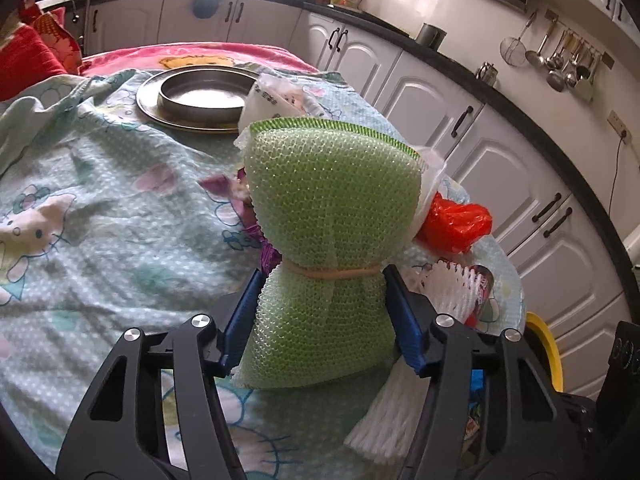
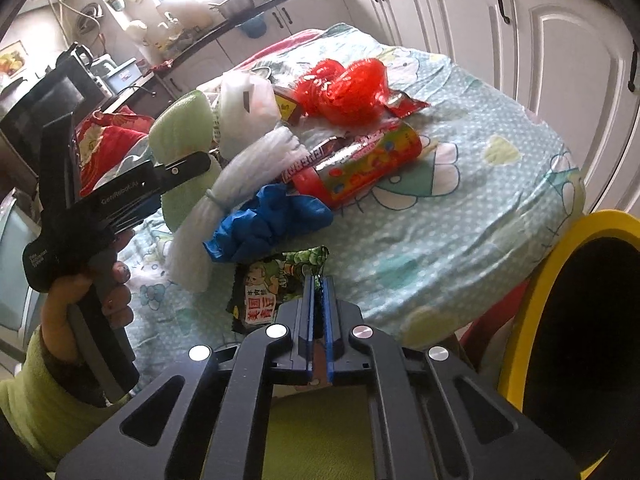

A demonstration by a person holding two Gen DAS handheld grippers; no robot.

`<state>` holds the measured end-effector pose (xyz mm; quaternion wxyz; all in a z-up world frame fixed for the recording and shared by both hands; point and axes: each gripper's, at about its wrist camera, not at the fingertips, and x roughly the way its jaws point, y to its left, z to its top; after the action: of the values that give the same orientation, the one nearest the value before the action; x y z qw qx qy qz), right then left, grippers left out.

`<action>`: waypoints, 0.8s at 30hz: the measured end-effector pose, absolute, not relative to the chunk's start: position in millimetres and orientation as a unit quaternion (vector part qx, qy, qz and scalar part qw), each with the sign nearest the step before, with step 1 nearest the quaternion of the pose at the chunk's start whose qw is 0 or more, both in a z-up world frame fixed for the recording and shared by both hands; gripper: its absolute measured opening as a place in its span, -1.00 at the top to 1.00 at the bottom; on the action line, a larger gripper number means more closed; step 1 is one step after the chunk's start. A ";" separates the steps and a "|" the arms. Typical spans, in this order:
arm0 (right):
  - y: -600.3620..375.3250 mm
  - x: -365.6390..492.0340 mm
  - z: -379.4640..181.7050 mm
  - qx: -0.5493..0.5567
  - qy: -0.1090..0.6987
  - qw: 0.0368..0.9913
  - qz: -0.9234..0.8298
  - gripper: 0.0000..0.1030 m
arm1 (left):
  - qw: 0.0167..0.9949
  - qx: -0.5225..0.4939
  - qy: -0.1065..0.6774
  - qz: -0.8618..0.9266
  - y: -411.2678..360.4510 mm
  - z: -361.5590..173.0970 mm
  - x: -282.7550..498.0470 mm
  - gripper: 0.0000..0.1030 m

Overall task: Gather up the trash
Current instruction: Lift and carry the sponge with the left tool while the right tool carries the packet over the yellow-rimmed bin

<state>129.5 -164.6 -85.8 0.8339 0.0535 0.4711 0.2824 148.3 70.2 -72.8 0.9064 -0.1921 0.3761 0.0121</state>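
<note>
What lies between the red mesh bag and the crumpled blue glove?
In the right wrist view, a red printed cylindrical can lies between red mesh bag and blue glove.

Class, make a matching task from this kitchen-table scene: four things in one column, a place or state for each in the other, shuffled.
1 green bubble-wrap bundle
2 black-and-green snack wrapper
3 round metal plate
4 crumpled blue glove

a pinched by right gripper
b far end of table
c between left gripper's fingers
d beside white string bundle

Pairs: 1c, 2a, 3b, 4d

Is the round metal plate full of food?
No, the round metal plate holds only an empty shallow metal dish, with no food in either.
</note>
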 end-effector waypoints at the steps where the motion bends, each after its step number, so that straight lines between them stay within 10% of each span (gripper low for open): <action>1: -164.0 128.6 -84.2 0.051 0.468 0.836 0.281 0.93 | 0.907 -0.196 0.373 0.011 71.8 -70.7 145.8 -0.01; 24: -199.3 120.8 -20.2 0.042 0.362 0.901 0.235 0.94 | 0.924 -0.229 0.303 -0.050 84.1 -15.5 99.2 -0.01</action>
<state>120.8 -199.3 -20.2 0.9010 0.0424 0.3622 0.2349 99.2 84.1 -15.5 0.9236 -0.2291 0.3033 -0.0496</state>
